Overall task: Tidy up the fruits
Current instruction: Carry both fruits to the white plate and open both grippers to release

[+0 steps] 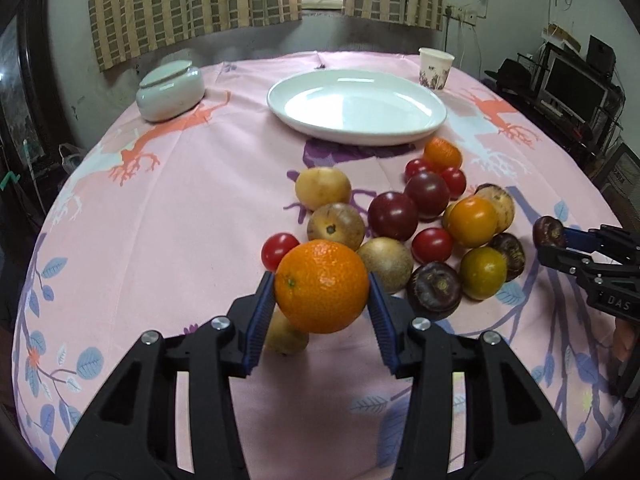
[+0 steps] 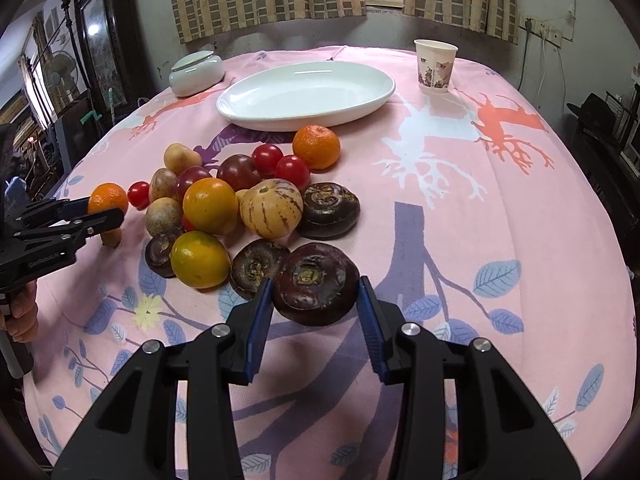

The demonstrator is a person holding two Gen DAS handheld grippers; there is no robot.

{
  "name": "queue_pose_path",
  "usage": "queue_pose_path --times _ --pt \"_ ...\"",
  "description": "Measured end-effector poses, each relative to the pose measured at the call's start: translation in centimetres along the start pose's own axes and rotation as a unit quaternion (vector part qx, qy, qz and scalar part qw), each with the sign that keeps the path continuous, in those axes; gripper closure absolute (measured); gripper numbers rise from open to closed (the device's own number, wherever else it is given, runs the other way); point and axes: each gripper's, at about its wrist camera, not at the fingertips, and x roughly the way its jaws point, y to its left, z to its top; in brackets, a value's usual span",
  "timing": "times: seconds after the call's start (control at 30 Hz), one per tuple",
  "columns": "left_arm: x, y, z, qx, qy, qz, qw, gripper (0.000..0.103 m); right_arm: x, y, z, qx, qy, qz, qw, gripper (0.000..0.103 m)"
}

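Closest in the left wrist view, the left gripper (image 1: 322,288) has its jaws clamped on an orange (image 1: 321,286), held just above the pink-clothed table (image 1: 180,216) at the near edge of the fruit pile (image 1: 404,220), with the white plate (image 1: 356,106) beyond. In the right wrist view, the right gripper (image 2: 316,292) grips a dark purple fruit (image 2: 316,283) at the pile's near right edge, a paper cup (image 2: 435,65) standing far back.

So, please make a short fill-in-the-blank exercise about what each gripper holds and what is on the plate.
1. The left gripper is shut on an ____.
2. The right gripper is shut on a dark ____ fruit.
3. The white plate holds ____ fruit.

Missing words: orange; purple; no
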Motion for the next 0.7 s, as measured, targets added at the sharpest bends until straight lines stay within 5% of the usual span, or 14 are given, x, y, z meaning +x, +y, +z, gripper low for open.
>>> queue_pose_path --times 0.2,0.4,0.7 --pt "-0.9 -0.2 4.0 0.005 -0.014 -0.016 0.9998 0.056 -1.9 0.9 1.9 -0.015 -0.009 0.013 1.0 0.061" --pt "2.1 -1.2 11.8 0.025 -0.026 0.003 0.9994 0.056 -2.0 0.4 9.3 -0.048 -0.04 -0.003 0.998 0.061" --pt "15.4 0.2 19.6 -0.007 0.066 0.034 0.9972 0.056 10.8 -2.6 21.8 -0.021 0.009 -0.017 1.0 0.06"
